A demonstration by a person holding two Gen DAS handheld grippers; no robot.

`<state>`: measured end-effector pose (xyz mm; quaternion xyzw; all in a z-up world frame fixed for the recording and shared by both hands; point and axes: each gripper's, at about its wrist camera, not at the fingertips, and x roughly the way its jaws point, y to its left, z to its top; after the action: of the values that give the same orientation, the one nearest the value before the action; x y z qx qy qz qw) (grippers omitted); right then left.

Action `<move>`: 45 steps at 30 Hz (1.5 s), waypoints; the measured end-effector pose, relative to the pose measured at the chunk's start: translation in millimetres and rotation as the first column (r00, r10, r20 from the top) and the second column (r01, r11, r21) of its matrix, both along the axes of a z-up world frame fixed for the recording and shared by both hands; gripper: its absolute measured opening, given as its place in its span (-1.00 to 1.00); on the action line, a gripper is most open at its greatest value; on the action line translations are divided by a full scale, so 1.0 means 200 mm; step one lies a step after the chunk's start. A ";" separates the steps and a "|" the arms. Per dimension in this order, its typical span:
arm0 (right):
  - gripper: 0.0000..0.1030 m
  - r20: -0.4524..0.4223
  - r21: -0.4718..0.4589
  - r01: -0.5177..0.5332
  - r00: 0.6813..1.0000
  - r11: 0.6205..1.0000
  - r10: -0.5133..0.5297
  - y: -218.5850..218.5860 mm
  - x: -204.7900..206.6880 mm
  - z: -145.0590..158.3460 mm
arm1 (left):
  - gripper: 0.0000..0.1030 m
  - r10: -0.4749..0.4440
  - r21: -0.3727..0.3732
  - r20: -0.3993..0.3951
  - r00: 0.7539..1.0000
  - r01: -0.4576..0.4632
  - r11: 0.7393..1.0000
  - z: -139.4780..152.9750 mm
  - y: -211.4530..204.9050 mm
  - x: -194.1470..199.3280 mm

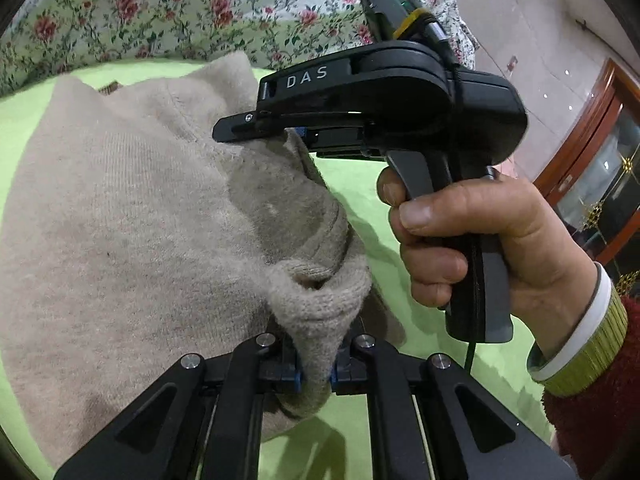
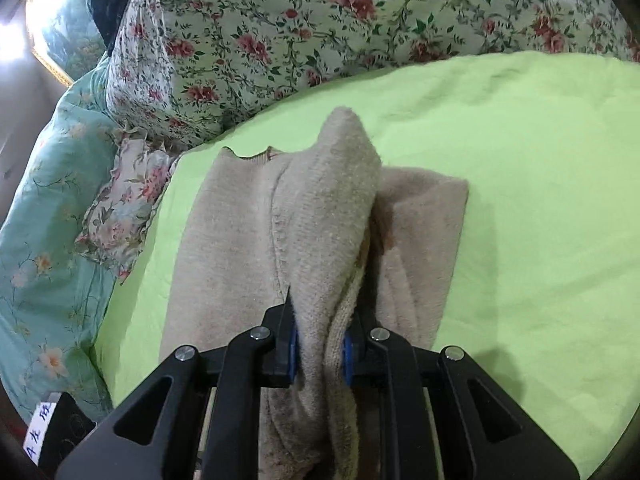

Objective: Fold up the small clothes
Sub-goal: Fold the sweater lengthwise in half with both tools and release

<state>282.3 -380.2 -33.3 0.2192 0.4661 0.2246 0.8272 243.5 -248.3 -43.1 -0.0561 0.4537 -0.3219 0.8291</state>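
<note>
Between the jaws of the left gripper (image 1: 315, 374), a bunched ribbed edge of the beige knit sweater (image 1: 120, 216) is pinched tight. Ahead, the right gripper (image 2: 320, 354) clamps another fold. Beyond both, the sweater drapes onto the green sheet (image 2: 520, 184), floral pillows (image 2: 280, 28) farthest.

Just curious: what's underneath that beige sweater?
A lime-green sheet shows around the beige sweater. Both the left claw and right claw pinch its knit. Anything beneath the sweater is hidden.

Fuzzy beige knit sweater (image 2: 320, 216) on smooth, matt green sheet (image 2: 520, 160).
</note>
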 end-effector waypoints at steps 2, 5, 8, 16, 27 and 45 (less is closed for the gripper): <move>-0.61 -0.026 -0.026 0.003 1.000 1.000 -0.004 0.01 0.00 -0.03 | -0.82 -0.008 0.025 -0.024 1.000 0.008 1.000 -0.05 -0.01 0.02; -0.57 -0.056 -0.027 0.036 0.998 0.999 -0.037 0.00 -0.01 -0.09 | -0.78 -0.022 0.014 -0.051 0.998 0.023 1.000 -0.07 0.01 0.01; -0.57 -0.030 -0.061 0.047 0.998 0.997 -0.049 0.01 -0.07 -0.07 | -0.40 -0.058 -0.009 -0.087 0.995 0.058 0.998 -0.04 0.06 -0.02; 0.03 0.010 -0.134 0.132 0.991 0.982 -0.132 -0.05 -0.26 0.04 | 0.42 -0.046 -0.040 -0.031 0.998 0.045 0.998 0.20 0.40 -0.18; 0.18 -0.053 0.011 0.156 0.986 0.988 -0.155 -0.12 -0.36 -0.02 | 0.57 0.165 -0.080 -0.136 0.977 -0.177 0.981 0.14 0.90 0.10; 0.34 -0.149 0.130 0.055 0.988 0.990 -0.035 -0.07 -0.17 -0.22 | 0.28 0.103 -0.201 -0.318 0.943 -0.174 0.964 -0.23 0.77 0.55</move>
<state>249.2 -394.2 -77.3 0.3007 0.5042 0.2200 0.7791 353.8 -94.6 -89.0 -0.2311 0.5312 -0.2996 0.7580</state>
